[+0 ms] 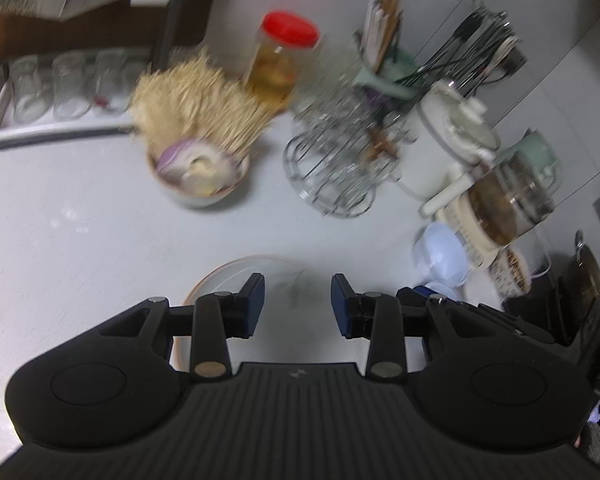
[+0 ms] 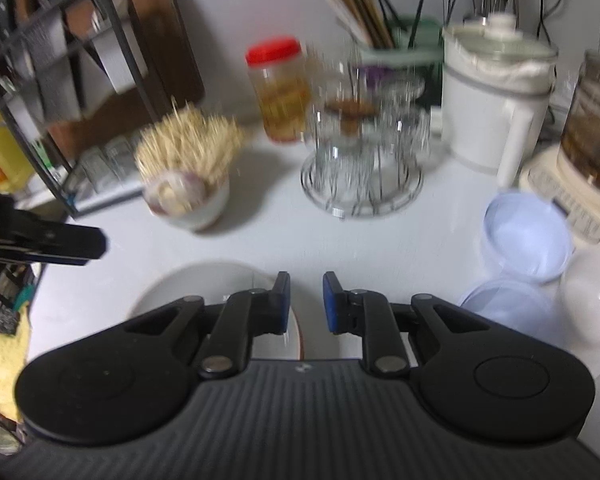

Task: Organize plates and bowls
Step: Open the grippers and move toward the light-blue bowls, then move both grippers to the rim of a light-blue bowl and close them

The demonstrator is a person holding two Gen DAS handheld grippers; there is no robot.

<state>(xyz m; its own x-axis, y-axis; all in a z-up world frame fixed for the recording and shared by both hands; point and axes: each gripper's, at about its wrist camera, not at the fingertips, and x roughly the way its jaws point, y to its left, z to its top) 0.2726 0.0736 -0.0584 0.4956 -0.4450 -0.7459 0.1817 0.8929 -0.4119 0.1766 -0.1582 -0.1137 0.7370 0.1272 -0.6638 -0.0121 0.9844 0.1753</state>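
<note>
A white plate with a brown rim (image 1: 220,276) lies flat on the pale counter. My left gripper (image 1: 298,304) hangs above the plate, open, with nothing between its blue pads. In the right wrist view the same plate (image 2: 204,284) lies under the left finger, its rim running below the gap. My right gripper (image 2: 306,300) is shut to a narrow slit and holds nothing. Pale blue plastic bowls (image 2: 526,236) and a white bowl (image 2: 592,296) stand to the right. A bowl of toothpicks and onion (image 2: 188,200) stands further back on the left.
A wire glass stand (image 2: 360,184), a red-lidded jar (image 2: 280,92), a white cooker (image 2: 496,100) and a utensil holder (image 2: 396,44) crowd the back. A black rack (image 2: 60,92) stands on the left. The left tool's black body (image 2: 52,240) juts in from the left.
</note>
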